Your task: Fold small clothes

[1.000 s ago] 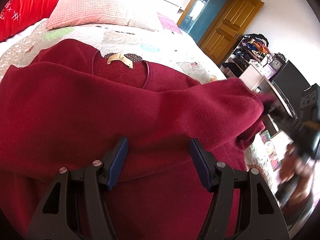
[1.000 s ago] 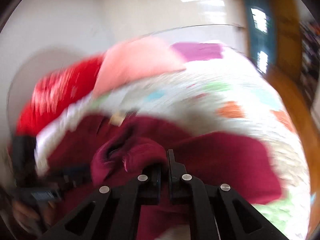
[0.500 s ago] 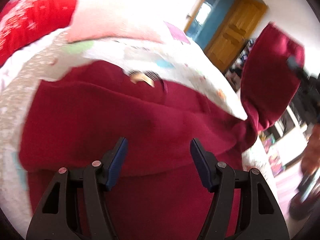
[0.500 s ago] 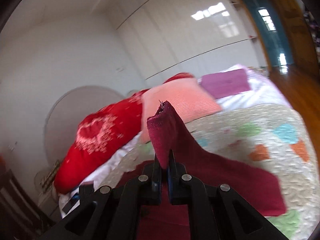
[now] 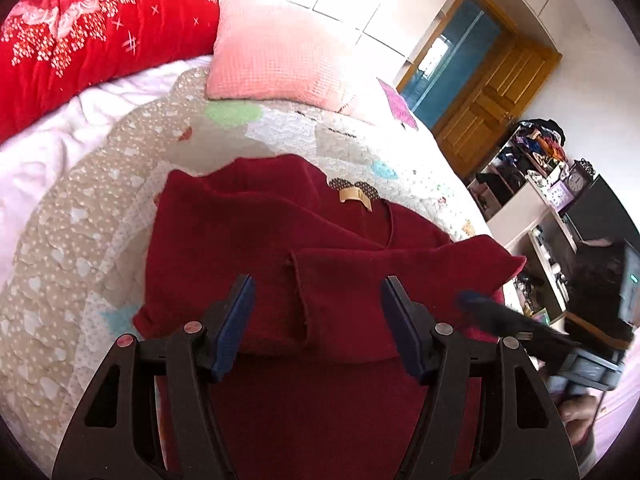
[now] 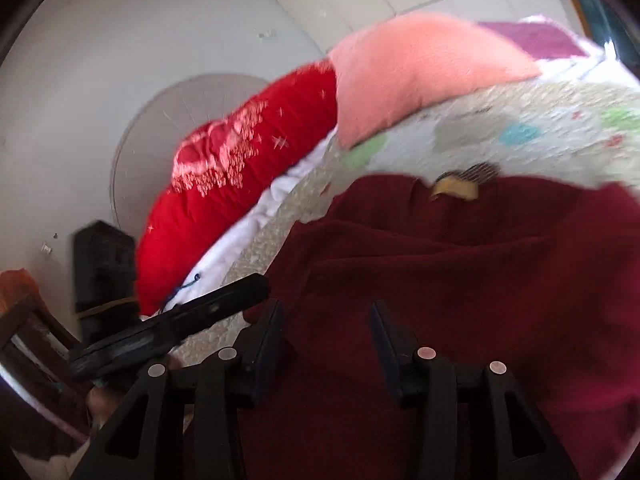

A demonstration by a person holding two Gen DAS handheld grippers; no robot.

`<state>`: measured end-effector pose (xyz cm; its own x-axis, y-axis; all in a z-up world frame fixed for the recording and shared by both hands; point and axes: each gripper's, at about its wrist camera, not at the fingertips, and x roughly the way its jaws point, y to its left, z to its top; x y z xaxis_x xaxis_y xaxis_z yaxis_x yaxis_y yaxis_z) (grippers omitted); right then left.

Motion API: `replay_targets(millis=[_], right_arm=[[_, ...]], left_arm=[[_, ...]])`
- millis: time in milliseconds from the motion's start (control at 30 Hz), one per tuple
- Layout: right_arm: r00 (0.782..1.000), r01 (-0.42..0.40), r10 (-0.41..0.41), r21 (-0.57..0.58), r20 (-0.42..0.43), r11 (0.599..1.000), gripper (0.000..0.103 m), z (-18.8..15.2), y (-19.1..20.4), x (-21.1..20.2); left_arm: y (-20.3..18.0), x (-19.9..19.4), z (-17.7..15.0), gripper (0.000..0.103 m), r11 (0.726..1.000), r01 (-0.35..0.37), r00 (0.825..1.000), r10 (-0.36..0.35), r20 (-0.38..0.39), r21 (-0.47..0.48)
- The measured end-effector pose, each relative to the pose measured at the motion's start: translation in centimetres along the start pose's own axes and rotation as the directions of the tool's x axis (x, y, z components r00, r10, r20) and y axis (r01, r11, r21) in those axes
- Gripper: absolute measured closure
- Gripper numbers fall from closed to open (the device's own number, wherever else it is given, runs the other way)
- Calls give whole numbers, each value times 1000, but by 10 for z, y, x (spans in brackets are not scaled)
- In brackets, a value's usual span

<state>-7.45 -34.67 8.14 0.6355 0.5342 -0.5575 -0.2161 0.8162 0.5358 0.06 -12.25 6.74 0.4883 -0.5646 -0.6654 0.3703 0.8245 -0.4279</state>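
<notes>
Maroon sweater (image 5: pixel 280 240) lies on quilted bed (image 5: pixel 80 240).

Dark red sweater (image 5: pixel 280 240) with tan neck label (image 5: pixel 355 197), pastel-patch quilt (image 5: pixel 100 208), pink pillow (image 5: pixel 276 60), red white-flowered cushion (image 5: pixel 80 36).

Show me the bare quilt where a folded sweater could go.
Free: the quilt left of the sweater, and the strip between its collar and the pink pillow. Crowded: the near middle, under both open grippers.
</notes>
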Motion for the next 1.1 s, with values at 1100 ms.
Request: replay_targets(millis=[1100], right_arm=[[999,25,-24,-37,43,999,66,52,-6,45]], left_arm=[[18,-26,5,38,997,-63,996,66,63,-40]])
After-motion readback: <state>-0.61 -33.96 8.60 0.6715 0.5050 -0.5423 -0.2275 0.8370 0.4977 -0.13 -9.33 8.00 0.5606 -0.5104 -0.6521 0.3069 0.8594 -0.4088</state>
